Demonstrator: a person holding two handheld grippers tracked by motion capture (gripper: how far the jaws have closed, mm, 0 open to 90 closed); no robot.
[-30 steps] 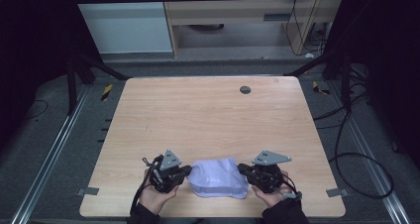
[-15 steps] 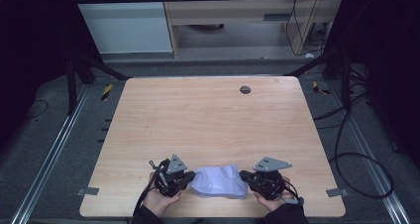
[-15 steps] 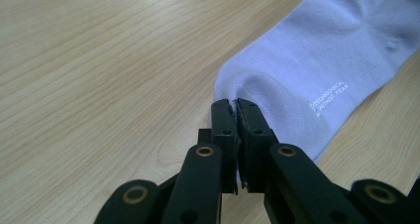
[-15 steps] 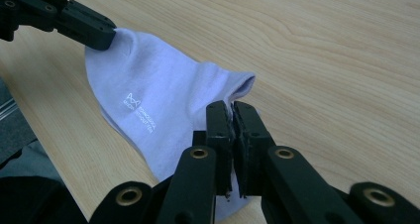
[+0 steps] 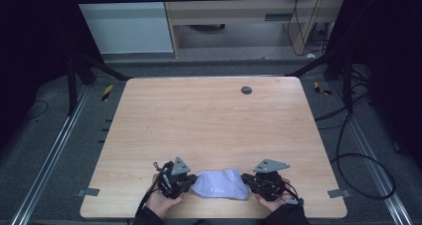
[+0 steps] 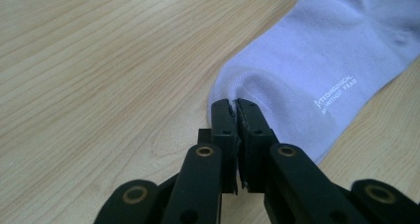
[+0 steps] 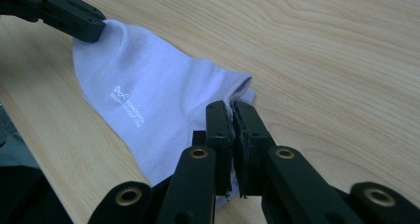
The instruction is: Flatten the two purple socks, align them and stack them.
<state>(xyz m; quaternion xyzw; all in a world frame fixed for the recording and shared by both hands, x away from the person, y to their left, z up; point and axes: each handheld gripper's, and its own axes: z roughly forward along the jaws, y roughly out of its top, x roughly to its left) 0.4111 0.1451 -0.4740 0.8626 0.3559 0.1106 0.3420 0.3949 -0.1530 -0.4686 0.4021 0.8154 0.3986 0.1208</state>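
Since the earlier frame, the white sock (image 5: 220,183) lies flatter and more stretched between my two grippers, near the front edge of the wooden table (image 5: 214,120). My left gripper (image 6: 234,104) has its jaws pressed together on one end of the sock, with a small fold of cloth between them. My right gripper (image 7: 232,106) is also closed tight on the other end of the sock. White printed letters are visible on the cloth. My left hand (image 5: 160,203) and right hand (image 5: 272,204) hold the grippers at the table edge.
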